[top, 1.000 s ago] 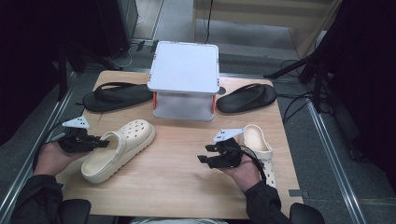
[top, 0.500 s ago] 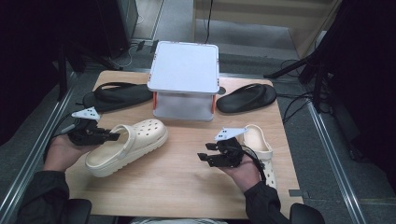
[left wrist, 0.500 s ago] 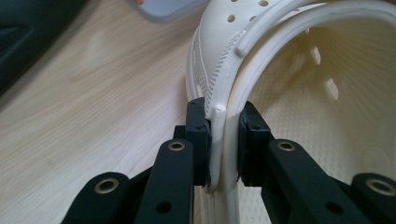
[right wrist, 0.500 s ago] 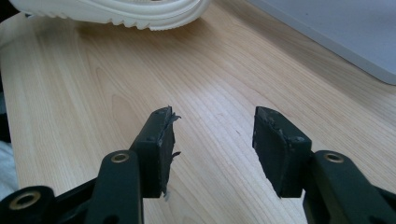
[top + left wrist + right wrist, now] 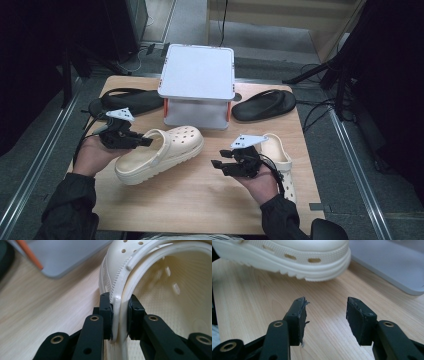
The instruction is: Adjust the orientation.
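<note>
My left gripper (image 5: 148,142) is shut on the heel-side rim of a cream clog (image 5: 165,152), toe toward the shelf and heel end raised off the wooden table (image 5: 200,205). In the left gripper view the pads pinch the clog's rim (image 5: 119,293) from both sides. My right gripper (image 5: 217,165) hovers at the front right, open. In the right gripper view its jaws have just been closing a little with nothing between them (image 5: 325,311), and the held clog (image 5: 287,252) lies ahead. A second cream clog (image 5: 281,150) lies beside the right hand.
A white two-level shelf (image 5: 197,75) with orange posts stands at the table's back centre. One black flip-flop (image 5: 131,100) lies to its left and another (image 5: 265,104) to its right. Metal rails run along the floor on both sides.
The left gripper has carried the clog to the right and toward the shelf, lifting it. The right hand has stayed in place.
</note>
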`<state>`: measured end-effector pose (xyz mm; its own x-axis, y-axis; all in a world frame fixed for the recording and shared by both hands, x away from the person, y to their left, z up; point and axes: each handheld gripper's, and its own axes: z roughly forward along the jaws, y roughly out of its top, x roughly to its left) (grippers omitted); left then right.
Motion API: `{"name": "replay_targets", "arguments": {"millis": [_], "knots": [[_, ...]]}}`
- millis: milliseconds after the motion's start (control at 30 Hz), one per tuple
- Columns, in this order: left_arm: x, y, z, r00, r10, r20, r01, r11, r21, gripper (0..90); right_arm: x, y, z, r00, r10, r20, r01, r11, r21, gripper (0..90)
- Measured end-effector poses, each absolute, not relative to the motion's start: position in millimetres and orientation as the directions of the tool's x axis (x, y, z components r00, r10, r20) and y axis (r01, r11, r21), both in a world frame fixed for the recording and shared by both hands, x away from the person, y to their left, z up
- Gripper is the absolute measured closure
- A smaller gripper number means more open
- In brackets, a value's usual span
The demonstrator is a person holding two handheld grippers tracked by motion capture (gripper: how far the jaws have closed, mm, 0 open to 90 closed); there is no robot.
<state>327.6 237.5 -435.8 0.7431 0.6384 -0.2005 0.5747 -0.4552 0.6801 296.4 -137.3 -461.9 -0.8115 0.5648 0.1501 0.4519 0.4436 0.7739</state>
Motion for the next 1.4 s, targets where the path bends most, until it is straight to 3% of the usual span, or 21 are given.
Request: {"name": "replay_targets", "arguments": {"millis": [300, 567, 833, 933, 1200, 1400], "knots": [[327.7, 200.3, -442.9, 0.758, 0.624, -0.19, 0.563, -0.478, 0.674, 78.4, 292.6, -133.6, -457.0, -0.801, 0.583, 0.136, 0.442, 0.423, 0.791, 54.9], [324.5, 172.7, -463.0, 0.783, 0.596, -0.177, 0.548, -0.526, 0.651, 78.5, 291.9, -130.3, -455.4, -0.772, 0.616, 0.154, 0.457, 0.37, 0.809, 66.3], [331.2, 169.1, -474.0, 0.773, 0.626, -0.103, 0.523, -0.537, 0.662, 77.8, 289.6, -131.5, -464.8, -0.76, 0.622, 0.189, 0.497, 0.37, 0.785, 83.9], [333.1, 166.7, -478.0, 0.785, 0.608, -0.12, 0.523, -0.546, 0.654, 76.6, 288.8, -132.4, -469.0, -0.75, 0.634, 0.189, 0.512, 0.376, 0.772, 90.0], [333.9, 161.8, -487.0, 0.806, 0.573, -0.145, 0.529, -0.59, 0.61, 72.1, 287.6, -130.7, -474.3, -0.744, 0.644, 0.176, 0.523, 0.398, 0.754, 90.0], [330.9, 166.4, -484.7, 0.802, 0.567, -0.186, 0.534, -0.544, 0.647, 62.9, 286.3, -128.4, -477.0, -0.734, 0.667, 0.126, 0.511, 0.42, 0.75, 90.0]]}}
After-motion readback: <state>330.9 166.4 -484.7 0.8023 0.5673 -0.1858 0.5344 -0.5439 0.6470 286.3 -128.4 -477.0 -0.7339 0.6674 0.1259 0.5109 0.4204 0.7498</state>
